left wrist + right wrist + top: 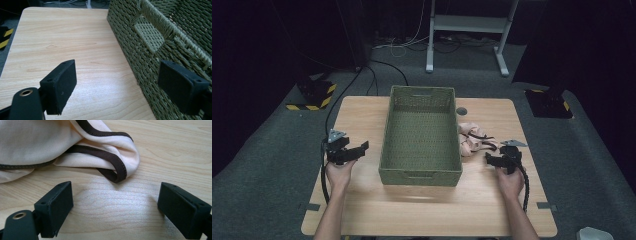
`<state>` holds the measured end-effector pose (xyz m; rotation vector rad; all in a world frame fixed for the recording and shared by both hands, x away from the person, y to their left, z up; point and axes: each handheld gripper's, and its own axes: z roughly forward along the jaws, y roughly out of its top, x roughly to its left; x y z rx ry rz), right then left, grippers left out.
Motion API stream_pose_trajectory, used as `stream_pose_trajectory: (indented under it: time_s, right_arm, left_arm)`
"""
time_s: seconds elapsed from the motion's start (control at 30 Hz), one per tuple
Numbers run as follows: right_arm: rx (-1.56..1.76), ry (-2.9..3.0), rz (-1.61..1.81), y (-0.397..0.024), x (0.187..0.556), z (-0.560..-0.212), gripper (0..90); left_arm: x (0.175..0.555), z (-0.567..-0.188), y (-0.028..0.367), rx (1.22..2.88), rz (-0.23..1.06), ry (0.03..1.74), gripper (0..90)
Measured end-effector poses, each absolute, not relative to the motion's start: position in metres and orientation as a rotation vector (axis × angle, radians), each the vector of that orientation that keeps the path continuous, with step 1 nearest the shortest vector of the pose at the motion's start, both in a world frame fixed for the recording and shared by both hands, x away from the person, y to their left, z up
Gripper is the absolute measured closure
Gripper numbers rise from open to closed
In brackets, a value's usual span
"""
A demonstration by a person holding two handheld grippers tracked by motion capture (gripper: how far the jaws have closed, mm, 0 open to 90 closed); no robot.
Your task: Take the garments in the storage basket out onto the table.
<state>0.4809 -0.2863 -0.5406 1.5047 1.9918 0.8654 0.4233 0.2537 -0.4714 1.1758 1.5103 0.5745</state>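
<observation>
Right gripper view: right gripper [115, 207] gapes wide, holding nothing, near crumpled cream cloth with dark brown trim [62, 142]; left gripper [117, 85] (also wide, empty) flanks woven green rectangular basket [160, 37].

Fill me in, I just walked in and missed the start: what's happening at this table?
A person holds a two-jaw gripper in each hand at a wooden table. The right gripper is open, its jaws aimed at a crumpled peach garment with dark trim, just short of it and not touching. The left gripper is open too, beside the green woven basket, one jaw close to its side wall. Nothing lies in the basket, and nothing is gripped.
</observation>
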Motion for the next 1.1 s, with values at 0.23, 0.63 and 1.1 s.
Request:
stream_pose_trajectory:
  time_s: [0.23, 0.63, 1.1]
  right_arm:
    - [1.504, 1.992, 0.866, -0.286, 0.481, -0.541, 12.6]
    - [1.505, 1.992, 0.865, -0.286, 0.481, -0.541, 12.6]
    - [1.505, 1.992, 0.866, -0.286, 0.481, -0.541, 12.6]
  left_arm:
    - [0.424, -0.476, 0.252, 1.194, 0.596, 1.516, 16.2]
    - [0.424, -0.49, 0.257, 1.212, 0.605, 1.554, 16.0]
    - [0.427, -0.498, 0.256, 1.215, 0.605, 1.58, 16.0]
